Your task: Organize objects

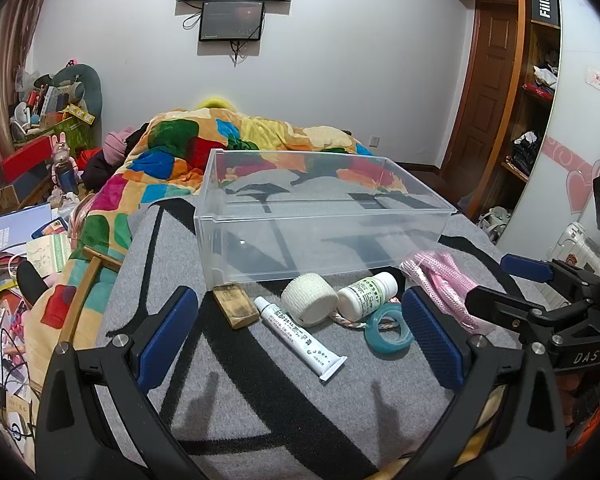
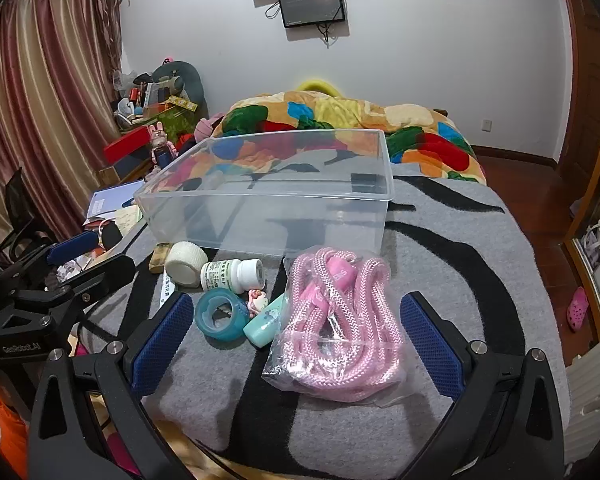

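Spread wide, the left tool hovers over the bed's grey blanket: brown block at ten o'clock, ointment tube, bandage roll, pill bottle, teal ring. Equally spread, the right tool frames the bagged pink rope. Behind stands the empty clear bin. Slippery plastic could slide from the pads.

Soft, even indoor light from overhead; finger shadows fall on the grey blanket. Both views sharp, with heavy fisheye bending and dark corners.
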Demonstrator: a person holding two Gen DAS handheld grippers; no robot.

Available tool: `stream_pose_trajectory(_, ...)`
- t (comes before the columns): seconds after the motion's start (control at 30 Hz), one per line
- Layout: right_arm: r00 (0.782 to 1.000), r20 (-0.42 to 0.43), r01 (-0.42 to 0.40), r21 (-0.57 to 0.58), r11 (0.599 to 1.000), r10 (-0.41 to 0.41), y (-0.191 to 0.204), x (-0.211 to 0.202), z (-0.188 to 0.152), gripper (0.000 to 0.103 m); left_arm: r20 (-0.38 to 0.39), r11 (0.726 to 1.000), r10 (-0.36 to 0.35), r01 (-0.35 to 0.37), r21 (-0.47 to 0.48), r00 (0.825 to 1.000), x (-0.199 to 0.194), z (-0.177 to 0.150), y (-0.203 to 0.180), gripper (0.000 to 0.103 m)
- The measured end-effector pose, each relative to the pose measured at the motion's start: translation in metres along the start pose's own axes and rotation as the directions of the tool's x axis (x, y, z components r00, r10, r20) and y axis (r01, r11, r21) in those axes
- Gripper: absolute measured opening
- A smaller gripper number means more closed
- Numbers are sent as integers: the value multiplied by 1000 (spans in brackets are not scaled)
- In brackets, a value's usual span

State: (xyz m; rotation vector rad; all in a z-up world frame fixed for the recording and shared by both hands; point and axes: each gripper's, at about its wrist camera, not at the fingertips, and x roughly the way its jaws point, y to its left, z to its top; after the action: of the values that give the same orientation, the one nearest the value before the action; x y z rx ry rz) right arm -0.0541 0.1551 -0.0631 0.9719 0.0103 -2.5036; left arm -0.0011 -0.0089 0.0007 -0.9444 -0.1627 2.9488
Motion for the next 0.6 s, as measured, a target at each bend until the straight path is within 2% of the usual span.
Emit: stream_pose_trajectory(0.6,1000,-6,-5,3,1000,5,0,1,0,103,-2,1000,-1,1,-8,1000,0,0,2,103)
